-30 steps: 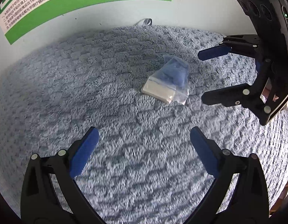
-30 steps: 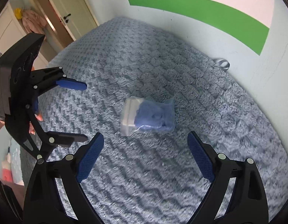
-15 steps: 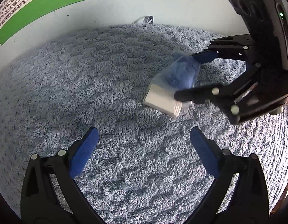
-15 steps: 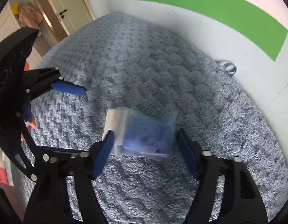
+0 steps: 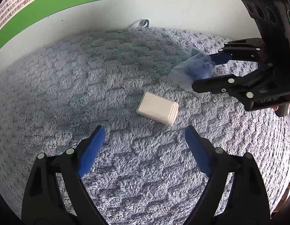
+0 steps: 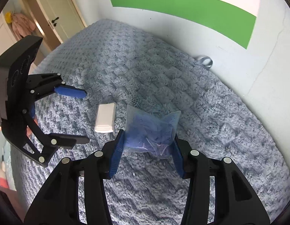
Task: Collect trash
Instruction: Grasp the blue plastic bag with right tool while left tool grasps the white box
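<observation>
Right gripper [image 6: 147,150] has its blue pads pinched on a clear plastic bag [image 6: 151,131] stuffed with something blue, looks like crumpled cloth or gloves but hard to tell through the plastic. From the left wrist view the bag [image 5: 193,71] sits slightly above the fuzzy blue-grey blanket [image 5: 88,86]. Left gripper [image 5: 145,150] is spread wide, holding nothing, hovering just short of a small white block [image 5: 157,108] lying flat on the blanket beside the bag.

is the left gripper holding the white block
No, the left gripper is open with nothing between its fingers, and the white block lies apart from it on the blue blanket.
</observation>
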